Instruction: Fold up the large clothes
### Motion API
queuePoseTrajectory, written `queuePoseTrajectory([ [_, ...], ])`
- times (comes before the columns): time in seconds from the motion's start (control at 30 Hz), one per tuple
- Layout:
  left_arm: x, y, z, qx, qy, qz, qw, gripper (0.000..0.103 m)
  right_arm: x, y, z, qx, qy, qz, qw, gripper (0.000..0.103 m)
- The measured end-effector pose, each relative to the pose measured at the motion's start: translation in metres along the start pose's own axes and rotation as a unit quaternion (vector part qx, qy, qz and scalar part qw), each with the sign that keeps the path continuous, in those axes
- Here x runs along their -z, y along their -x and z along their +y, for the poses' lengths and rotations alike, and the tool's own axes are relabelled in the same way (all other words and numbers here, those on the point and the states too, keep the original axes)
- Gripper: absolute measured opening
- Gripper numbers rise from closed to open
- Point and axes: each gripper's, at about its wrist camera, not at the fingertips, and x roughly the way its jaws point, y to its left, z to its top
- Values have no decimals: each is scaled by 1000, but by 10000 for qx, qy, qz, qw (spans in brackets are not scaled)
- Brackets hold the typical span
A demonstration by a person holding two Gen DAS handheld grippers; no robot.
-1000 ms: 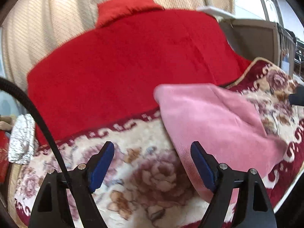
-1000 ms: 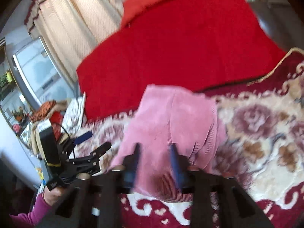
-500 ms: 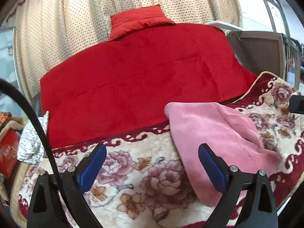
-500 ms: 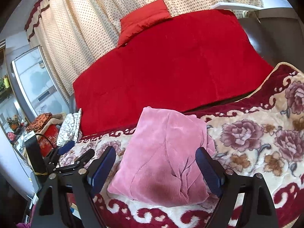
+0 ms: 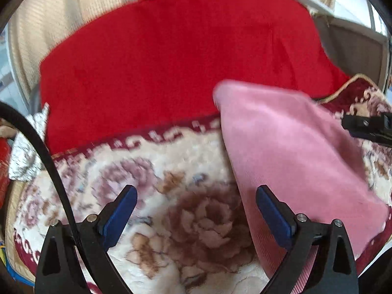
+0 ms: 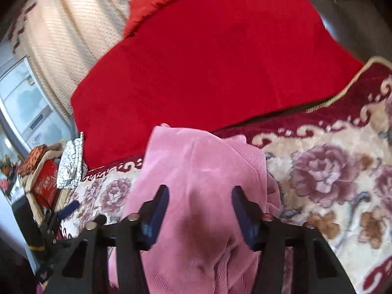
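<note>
A folded pink corduroy garment [image 5: 289,147] lies on a floral blanket [image 5: 152,171]; it also shows in the right wrist view [image 6: 196,171]. My left gripper [image 5: 196,210] is open and empty over the blanket, with its right finger at the garment's left edge. My right gripper [image 6: 199,210] is partly open, low over the garment's near part, with the cloth bulging between its jaws; no grip is visible. The right gripper's tip [image 5: 367,125] shows at the right edge of the left wrist view.
A red blanket [image 5: 176,56] covers the sofa back, with a red cushion [image 6: 161,2] on top and a beige curtain [image 6: 68,36] behind. At the left stand a red box [image 6: 44,183] and a crumpled white cloth [image 6: 71,164]. A wooden frame [image 5: 355,46] stands at the right.
Both grippers have dropped closer to the blanket and garment. The right gripper's jaws have narrowed from wide open and now sit over the pink garment. The left gripper stays open.
</note>
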Motion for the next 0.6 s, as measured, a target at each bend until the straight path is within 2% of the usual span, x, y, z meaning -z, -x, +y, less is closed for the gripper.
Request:
queuePoseTrajectory([
  [0.07, 3, -14, 3, 286, 289, 161, 9990, 98, -3, -24, -12, 128, -122, 225, 9996, 52],
  [0.13, 4, -17, 8, 467, 591, 177, 9970, 99, -1, -57, -29, 338, -275, 628, 9971, 53],
  [0.2, 5, -19, 6, 485, 605, 205, 9968, 100, 4, -81, -43, 428, -323, 899, 9945, 53],
  [0.27, 7, -17, 6, 477, 645, 215, 9965, 99, 1, -81, -46, 407, -375, 889, 9945, 53],
  [0.43, 4, -6, 16, 870, 755, 367, 9927, 99, -6, -49, -34, 376, -185, 370, 9984, 52],
  [0.53, 1, 6, 26, 1094, 1060, 135, 9882, 99, -12, -20, -21, 199, -13, -84, 9998, 52],
  [0.6, 0, 10, 24, 1193, 1050, 48, 9873, 99, -11, -9, -8, -4, 151, -151, 9998, 52],
])
